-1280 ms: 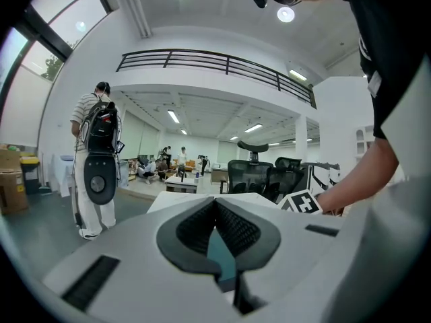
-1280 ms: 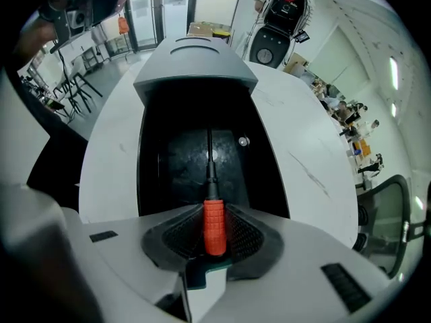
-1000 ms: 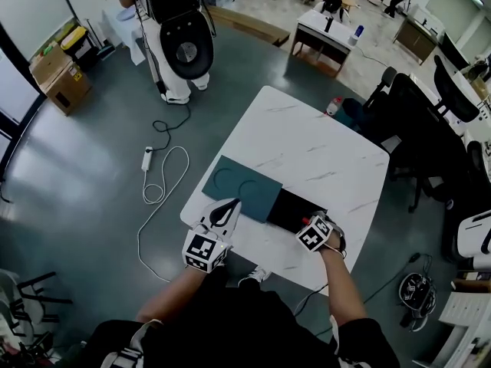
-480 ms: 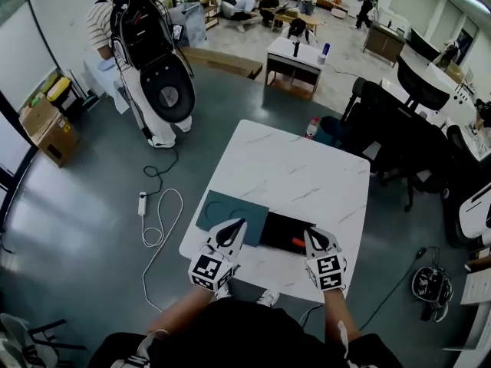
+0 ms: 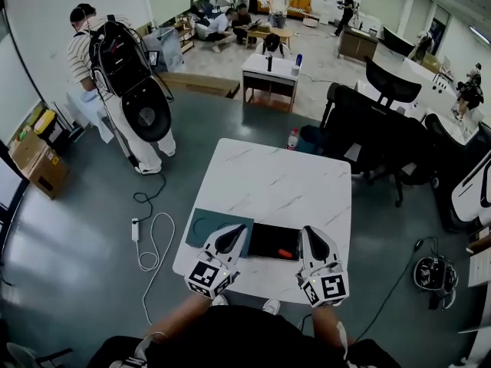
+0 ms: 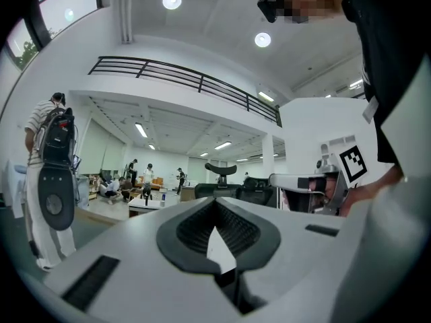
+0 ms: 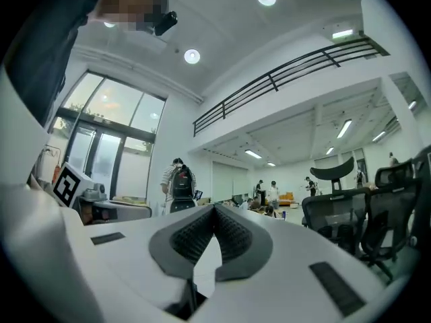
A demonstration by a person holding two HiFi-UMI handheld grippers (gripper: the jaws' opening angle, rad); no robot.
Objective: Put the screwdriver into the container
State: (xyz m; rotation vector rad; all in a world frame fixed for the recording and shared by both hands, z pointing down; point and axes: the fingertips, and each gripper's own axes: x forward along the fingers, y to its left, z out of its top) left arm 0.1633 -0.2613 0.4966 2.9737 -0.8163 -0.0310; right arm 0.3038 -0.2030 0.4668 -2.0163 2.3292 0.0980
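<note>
Now | two claws: left claw (image 5: 236, 231) pressed together, empty; right claw (image 5: 309, 233) just closed, empty | one screwdriver (image 5: 285, 254) inside one black box (image 5: 265, 242) on table (image 5: 284, 182) | only its red handle shows, tip unclear

We raised the right gripper (image 5: 311, 233) out of the black container (image 5: 263, 241) and turned it level. Its jaws had just been closing and met with nothing between them. The orange-handled screwdriver (image 5: 285, 254) came into view, lying in the container. We also lifted the left gripper (image 5: 233, 234) higher.
</note>
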